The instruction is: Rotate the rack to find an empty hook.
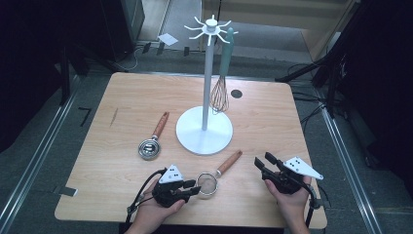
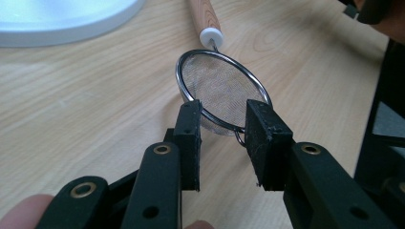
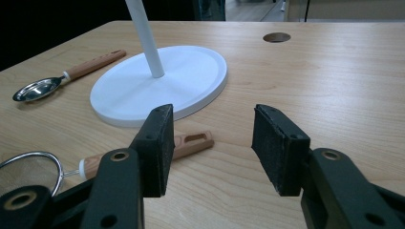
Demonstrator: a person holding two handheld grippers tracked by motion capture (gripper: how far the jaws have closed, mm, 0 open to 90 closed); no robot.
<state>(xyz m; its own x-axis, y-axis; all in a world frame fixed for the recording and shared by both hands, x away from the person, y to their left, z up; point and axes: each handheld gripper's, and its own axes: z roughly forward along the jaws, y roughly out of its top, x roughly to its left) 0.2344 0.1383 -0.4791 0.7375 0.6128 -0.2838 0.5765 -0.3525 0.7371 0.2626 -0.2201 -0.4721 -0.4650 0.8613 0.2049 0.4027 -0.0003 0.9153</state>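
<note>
A: Left gripper (image 2: 222,121) open a bit, nothing pinched yet. Right gripper (image 3: 210,143) open too, nothing between.

B: Where's strainer (image 2: 219,90) vs. left jaws?

A: Right at the tips. Near rim of the wire ring sits between the two pads, touching neither pad, as far as can be seen. Mesh bowl just past the tips, wood handle (image 2: 205,16) farther out, pointing away. Flat on table (image 1: 272,112).

B: How to grab well?

A: Push in a little more, so rim goes deeper btwn pads. Then squeeze slow on the metal ring, not the soft mesh. Keep level when lifting, or could tip.

B: And right jaws?

A: Handle end (image 3: 193,140) lies low, just ahead of them, partly behind one jaw. White stand (image 3: 157,83) beyond.
</note>
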